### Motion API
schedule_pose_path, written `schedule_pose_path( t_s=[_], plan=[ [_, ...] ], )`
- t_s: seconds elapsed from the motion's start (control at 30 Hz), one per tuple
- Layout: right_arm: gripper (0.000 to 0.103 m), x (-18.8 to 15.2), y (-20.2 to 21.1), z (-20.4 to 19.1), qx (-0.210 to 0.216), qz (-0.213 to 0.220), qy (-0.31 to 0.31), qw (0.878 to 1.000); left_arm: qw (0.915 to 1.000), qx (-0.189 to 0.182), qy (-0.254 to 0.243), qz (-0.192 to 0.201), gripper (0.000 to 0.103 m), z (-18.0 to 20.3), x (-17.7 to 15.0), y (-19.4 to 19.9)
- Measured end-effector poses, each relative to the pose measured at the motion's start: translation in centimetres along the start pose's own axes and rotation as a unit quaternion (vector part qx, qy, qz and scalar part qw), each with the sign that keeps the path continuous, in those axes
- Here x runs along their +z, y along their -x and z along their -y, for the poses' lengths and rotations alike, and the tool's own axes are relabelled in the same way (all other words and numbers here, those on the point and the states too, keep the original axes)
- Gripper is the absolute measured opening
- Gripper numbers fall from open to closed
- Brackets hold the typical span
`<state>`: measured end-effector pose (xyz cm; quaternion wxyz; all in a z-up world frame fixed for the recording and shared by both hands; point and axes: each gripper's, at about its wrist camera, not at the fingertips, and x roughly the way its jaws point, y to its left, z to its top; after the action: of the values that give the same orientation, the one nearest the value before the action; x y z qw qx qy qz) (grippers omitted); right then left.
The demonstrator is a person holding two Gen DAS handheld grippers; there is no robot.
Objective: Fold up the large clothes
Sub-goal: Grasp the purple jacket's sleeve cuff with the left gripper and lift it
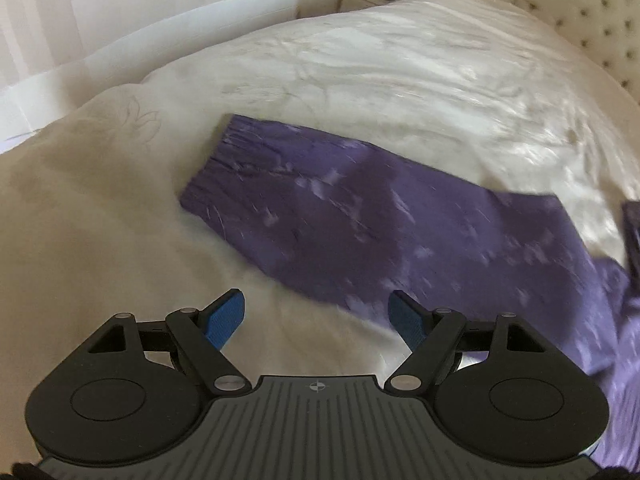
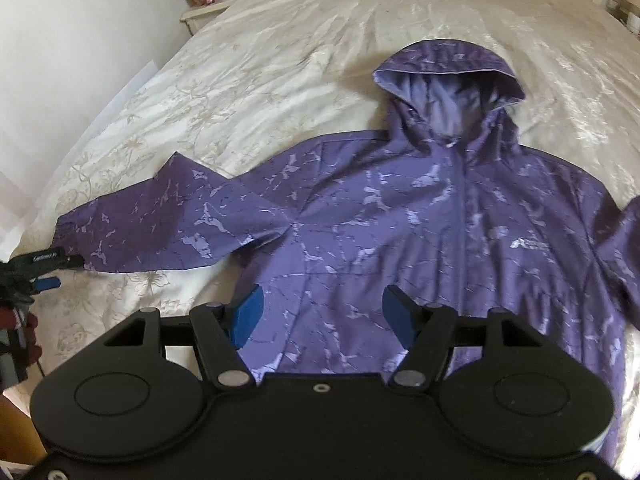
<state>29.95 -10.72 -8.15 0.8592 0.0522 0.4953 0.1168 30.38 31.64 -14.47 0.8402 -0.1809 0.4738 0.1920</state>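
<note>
While both grippers hover with nothing between the pads, the purple hooded jacket [image 2: 420,216] lies face-up, spread on the cream bedspread [image 2: 280,52], hood toward 12 o'clock. Left gripper [image 1: 318,316]: jaws apart, empty, sleeve cuff [image 1: 216,172] ahead at 11 o'clock. Right gripper [image 2: 322,316]: jaws apart, empty, over the hem at 6 o'clock. Risks, as judged: the slick-looking shell may slip from a shallow pinch; pads could catch the bedspread along with the sleeve and drag it; uneven lifts would skew the fold line. Left view is blurred, so cuff contact is hard to judge.
</note>
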Motion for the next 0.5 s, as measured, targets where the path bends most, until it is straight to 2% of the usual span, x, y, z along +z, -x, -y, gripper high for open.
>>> schedule_pose_path(
  t_s=[0.17,0.3,0.33,0.4,0.43,0.5],
  plan=[
    [0.069,1.1,-1.4,-1.0,-0.003,-0.008,0.006,1.0,0.9996,-0.003,0.026,0.002,0.078,-1.3,1.7,-2.6],
    [0.069,2.1,-2.5,-1.8,-0.007,-0.006,0.013,1.0,0.9973,-0.019,0.07,-0.006,0.077,-2.4,2.6,-4.0],
    [0.069,2.3,-2.8,-1.9,-0.007,-0.006,0.015,1.0,0.9956,-0.024,0.09,-0.005,0.071,-2.9,2.8,-4.1],
    [0.069,2.8,-3.6,-2.1,-0.009,-0.007,0.02,1.0,0.9917,-0.052,0.118,0.0,0.043,-3.7,3.0,-4.1],
    [0.069,2.9,-3.9,-2.3,-0.009,-0.007,0.022,1.0,0.9898,-0.059,0.129,0.01,0.009,-4.1,3.0,-3.9],
    [0.066,3.3,-4.9,-2.5,-0.004,-0.009,0.025,1.0,0.9866,-0.069,0.143,0.035,0.005,-4.5,3.1,-3.0]
  ],
)
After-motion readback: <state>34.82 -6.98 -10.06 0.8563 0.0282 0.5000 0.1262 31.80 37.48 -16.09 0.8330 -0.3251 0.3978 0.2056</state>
